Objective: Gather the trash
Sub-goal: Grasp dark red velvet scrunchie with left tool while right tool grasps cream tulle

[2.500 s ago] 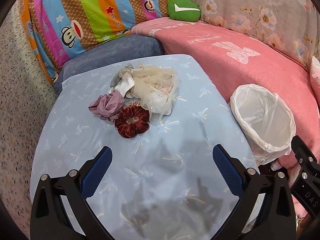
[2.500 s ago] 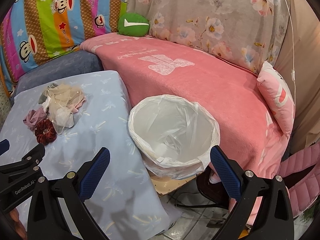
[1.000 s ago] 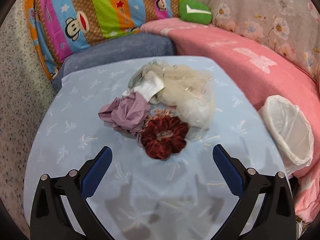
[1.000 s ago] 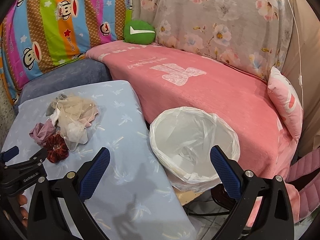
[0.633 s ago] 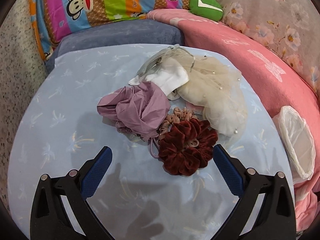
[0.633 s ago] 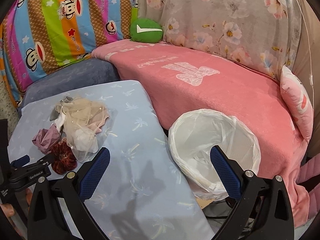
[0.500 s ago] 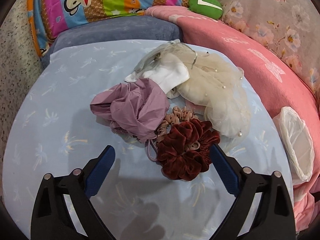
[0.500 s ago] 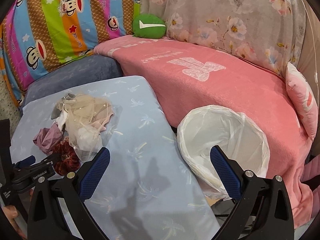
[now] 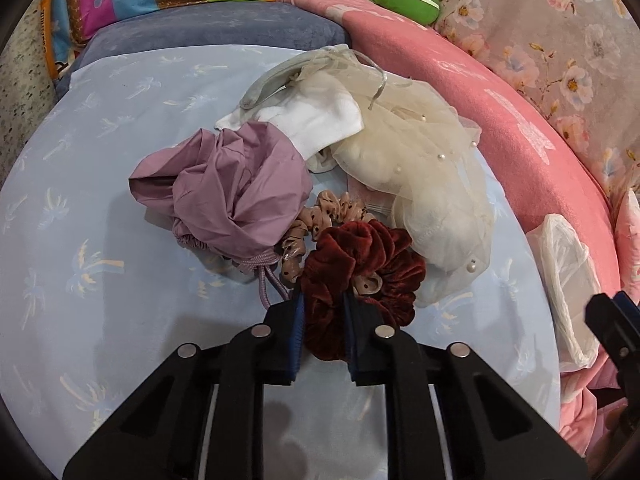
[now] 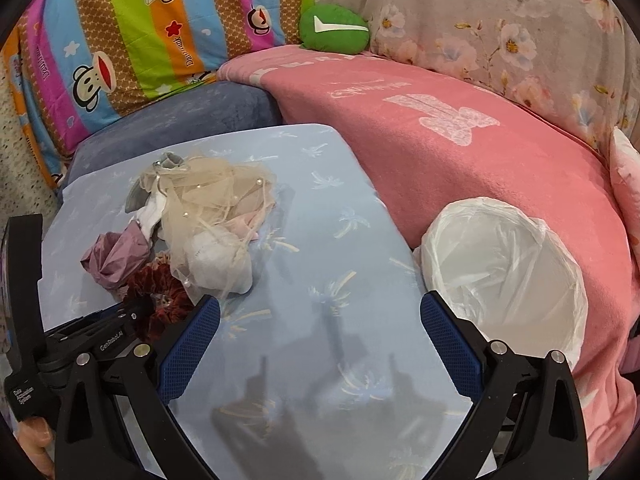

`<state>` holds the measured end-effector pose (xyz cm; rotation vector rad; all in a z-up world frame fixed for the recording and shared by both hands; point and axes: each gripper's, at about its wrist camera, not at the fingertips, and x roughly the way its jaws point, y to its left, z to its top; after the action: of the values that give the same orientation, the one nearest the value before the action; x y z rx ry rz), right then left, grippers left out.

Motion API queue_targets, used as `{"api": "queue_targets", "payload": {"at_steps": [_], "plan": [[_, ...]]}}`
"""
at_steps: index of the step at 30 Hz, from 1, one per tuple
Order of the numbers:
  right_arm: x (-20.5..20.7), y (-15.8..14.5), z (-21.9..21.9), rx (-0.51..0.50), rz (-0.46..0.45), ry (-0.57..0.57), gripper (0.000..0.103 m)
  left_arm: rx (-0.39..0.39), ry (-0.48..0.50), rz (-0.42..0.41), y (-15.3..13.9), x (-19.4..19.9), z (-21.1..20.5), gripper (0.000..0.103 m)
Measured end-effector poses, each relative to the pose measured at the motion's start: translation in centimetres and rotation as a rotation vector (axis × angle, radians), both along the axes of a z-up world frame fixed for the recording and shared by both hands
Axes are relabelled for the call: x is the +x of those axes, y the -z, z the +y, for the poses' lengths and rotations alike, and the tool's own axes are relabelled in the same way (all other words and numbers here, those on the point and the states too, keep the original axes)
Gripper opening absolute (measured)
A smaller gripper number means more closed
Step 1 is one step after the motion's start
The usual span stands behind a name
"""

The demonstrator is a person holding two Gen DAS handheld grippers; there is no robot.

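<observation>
A dark red velvet scrunchie (image 9: 360, 264) lies at the near edge of a pile on the light blue tabletop (image 9: 100, 280). My left gripper (image 9: 323, 304) is shut on the scrunchie's near side. Behind it lie a tan dotted scrunchie (image 9: 320, 212), a crumpled mauve drawstring bag (image 9: 232, 188), a white cloth (image 9: 316, 120) and cream pearl-dotted tulle (image 9: 420, 160). My right gripper (image 10: 320, 320) is open and empty above the table, between the pile (image 10: 200, 232) and the white-lined trash bin (image 10: 504, 272). The left gripper (image 10: 132, 316) shows at the scrunchie (image 10: 160, 292).
The bin (image 9: 564, 280) stands off the table's right edge against a pink blanket-covered sofa (image 10: 460, 128). A grey-blue cushion (image 10: 172, 120), a striped monkey-print pillow (image 10: 140, 20) and a green plush (image 10: 334, 28) lie behind the table.
My left gripper moved forward to the pile and closed from wide open onto the dark red scrunchie. My right gripper shifted left, staying open.
</observation>
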<state>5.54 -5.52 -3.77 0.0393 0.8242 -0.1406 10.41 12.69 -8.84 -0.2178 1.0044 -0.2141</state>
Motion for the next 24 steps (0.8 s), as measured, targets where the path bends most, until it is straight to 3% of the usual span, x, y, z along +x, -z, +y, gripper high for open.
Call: {"api": "queue_targets", "payload": {"at_steps": [4, 13, 15, 20, 22, 24], "plan": [[0.9, 0.3, 1.3, 0.026, 0.004, -0.056, 0.095, -0.012, -0.003, -0.04, -1.5, -0.7, 0.8, 0.014], [4.0, 1.0, 3.9, 0.113, 0.026, -0.149, 0.077, -0.016, -0.017, -0.114, -4.5, -1.1, 2.4, 0.014], [4.8, 1.5, 4.4, 0.13, 0.046, -0.164, 0.065, 0.0, -0.025, -0.125, -4.8, -1.0, 2.5, 0.014], [6.6, 3.3, 5.6, 0.166, 0.097, -0.201, 0.045, 0.008, -0.039, -0.134, -5.2, -0.6, 3.3, 0.014], [7.3, 4.1, 5.9, 0.184, 0.128, -0.212, 0.028, 0.006, -0.046, -0.14, -5.3, -0.6, 3.7, 0.014], [7.6, 4.4, 5.9, 0.207, 0.144, -0.208, 0.0, 0.001, -0.051, -0.145, -5.6, -0.7, 4.0, 0.014]]}}
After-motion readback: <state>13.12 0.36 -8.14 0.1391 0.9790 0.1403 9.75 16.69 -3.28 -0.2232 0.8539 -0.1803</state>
